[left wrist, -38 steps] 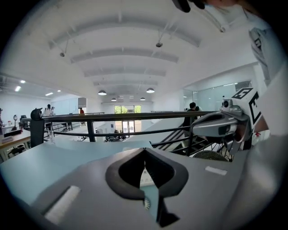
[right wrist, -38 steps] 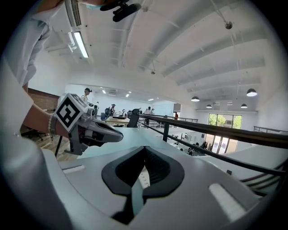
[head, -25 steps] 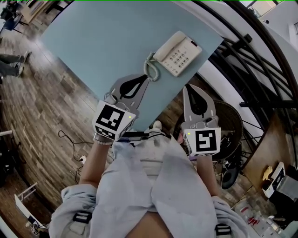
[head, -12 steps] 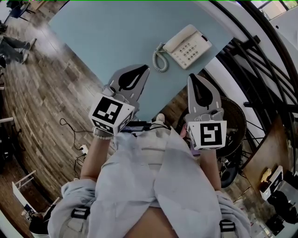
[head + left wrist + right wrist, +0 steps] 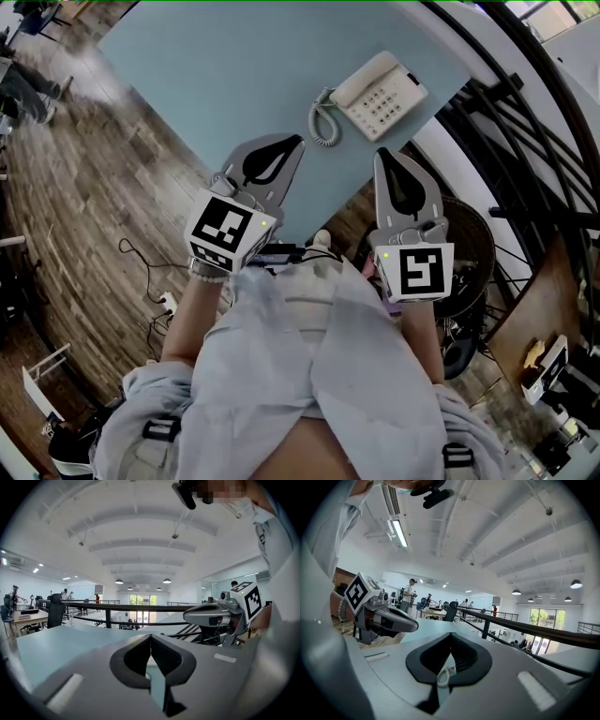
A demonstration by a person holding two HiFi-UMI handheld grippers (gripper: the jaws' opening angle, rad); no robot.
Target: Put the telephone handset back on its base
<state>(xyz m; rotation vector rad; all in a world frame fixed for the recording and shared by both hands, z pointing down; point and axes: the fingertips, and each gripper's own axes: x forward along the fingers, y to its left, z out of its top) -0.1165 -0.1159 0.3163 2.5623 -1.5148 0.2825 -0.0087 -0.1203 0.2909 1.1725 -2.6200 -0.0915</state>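
A cream telephone point(image 5: 384, 96) with a keypad stands near the right corner of the light blue table point(image 5: 216, 75). Its handset point(image 5: 360, 78) lies along the far side of the base, and the coiled cord point(image 5: 322, 124) hangs off the left end. My left gripper point(image 5: 294, 142) is shut and empty above the table's near edge, just left of and short of the cord. My right gripper point(image 5: 385, 154) is shut and empty too, held off the table's edge below the phone. In the right gripper view the cord point(image 5: 445, 675) shows through the hollow below the meeting jaw tips point(image 5: 451, 634).
A black railing point(image 5: 525, 141) curves along the right, close behind the table's corner. Wooden floor point(image 5: 84, 206) with a loose cable point(image 5: 141, 281) lies to the left. A dark round stand point(image 5: 464, 234) sits under my right gripper. Desks, chairs and people point(image 5: 408, 594) stand far off.
My right gripper has edged a little toward the table's edge. The left gripper stays about where it was. Both jaws remain shut, and the telephone has not moved on the table.
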